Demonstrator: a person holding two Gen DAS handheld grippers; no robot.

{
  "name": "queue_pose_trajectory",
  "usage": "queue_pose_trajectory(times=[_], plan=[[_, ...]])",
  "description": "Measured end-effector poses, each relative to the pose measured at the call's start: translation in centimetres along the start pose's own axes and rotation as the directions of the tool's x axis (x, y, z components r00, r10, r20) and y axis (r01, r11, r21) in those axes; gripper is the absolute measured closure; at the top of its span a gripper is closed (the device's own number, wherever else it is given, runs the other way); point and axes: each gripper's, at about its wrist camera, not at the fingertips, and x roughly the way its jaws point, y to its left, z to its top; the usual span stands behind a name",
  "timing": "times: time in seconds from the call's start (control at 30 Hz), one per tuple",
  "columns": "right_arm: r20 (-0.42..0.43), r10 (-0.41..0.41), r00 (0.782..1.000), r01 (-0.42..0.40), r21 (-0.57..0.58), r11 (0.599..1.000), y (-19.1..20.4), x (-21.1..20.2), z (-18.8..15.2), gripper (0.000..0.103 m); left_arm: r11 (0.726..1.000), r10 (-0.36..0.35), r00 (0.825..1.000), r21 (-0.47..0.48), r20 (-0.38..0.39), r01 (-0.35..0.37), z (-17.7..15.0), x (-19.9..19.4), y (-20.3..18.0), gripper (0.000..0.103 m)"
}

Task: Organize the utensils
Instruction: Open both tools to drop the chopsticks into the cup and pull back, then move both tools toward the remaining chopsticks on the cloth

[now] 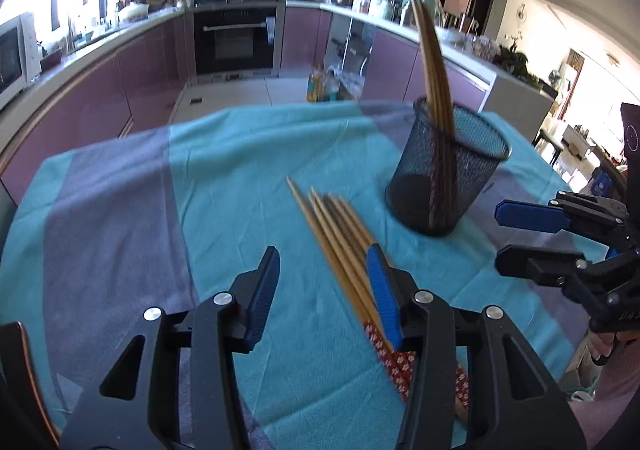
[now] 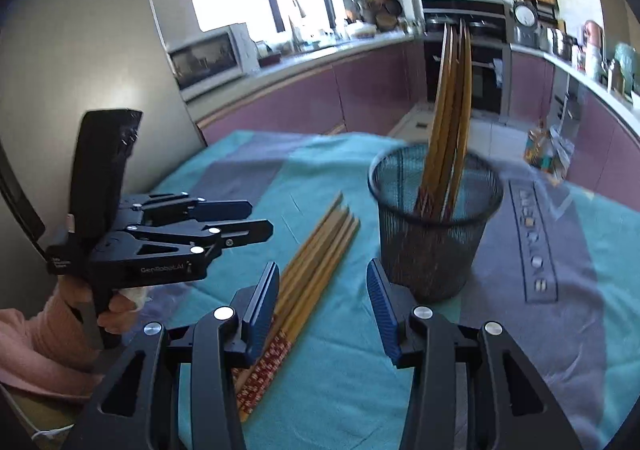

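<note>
A bundle of wooden chopsticks point(image 1: 336, 234) with red patterned ends lies on the teal and grey cloth point(image 1: 160, 190); it also shows in the right wrist view point(image 2: 316, 250). A black mesh cup point(image 1: 444, 178) holds several upright chopsticks point(image 1: 434, 62); the cup point(image 2: 436, 218) and its chopsticks point(image 2: 450, 90) show in the right wrist view too. My left gripper point(image 1: 326, 282) is open and empty, its right finger over the lying bundle. My right gripper point(image 2: 322, 298) is open and empty, just before the cup, its left finger beside the bundle. Each gripper shows in the other view: the right point(image 1: 516, 234), the left point(image 2: 256, 218).
Purple kitchen cabinets point(image 1: 120, 74) and an oven point(image 1: 236, 34) stand behind the table. A microwave point(image 2: 208, 58) sits on the counter at the left. Bags point(image 1: 332, 84) lie on the floor beyond the table's far edge.
</note>
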Motion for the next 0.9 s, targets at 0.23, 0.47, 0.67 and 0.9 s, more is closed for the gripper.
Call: queue_pose_trajectory(times=[0.23,0.47,0.67,0.9], plan=[[-0.058,0.003,0.998,0.001,0.058,0.998,-0.5,2.4,-1.6,0.060,1.000,0.015,0.998,0.015,-0.066,-0.014,-0.3,3.0,-0.8,0.059],[-0.073,-0.004,0.997,0.009,0.067,0.998,0.1,3.6,-2.3,0.060,1.000,0.016,0.995,-0.005,-0.096,-0.017,-0.5,4.4,-0.2,0.062],[-0.083,-0.017,0.996,0.021,0.048,0.999,0.7,4.4,-2.2,0.060,1.000,0.024,0.994,-0.007,-0.108,-0.024,-0.6,4.5,-0.1,0.062],[-0.098,-0.046,0.994,0.049,0.026,0.998,1.5,5.6,-1.9,0.060,1.000,0.024,0.994,-0.006,-0.110,-0.024,-0.9,4.4,-0.1,0.068]])
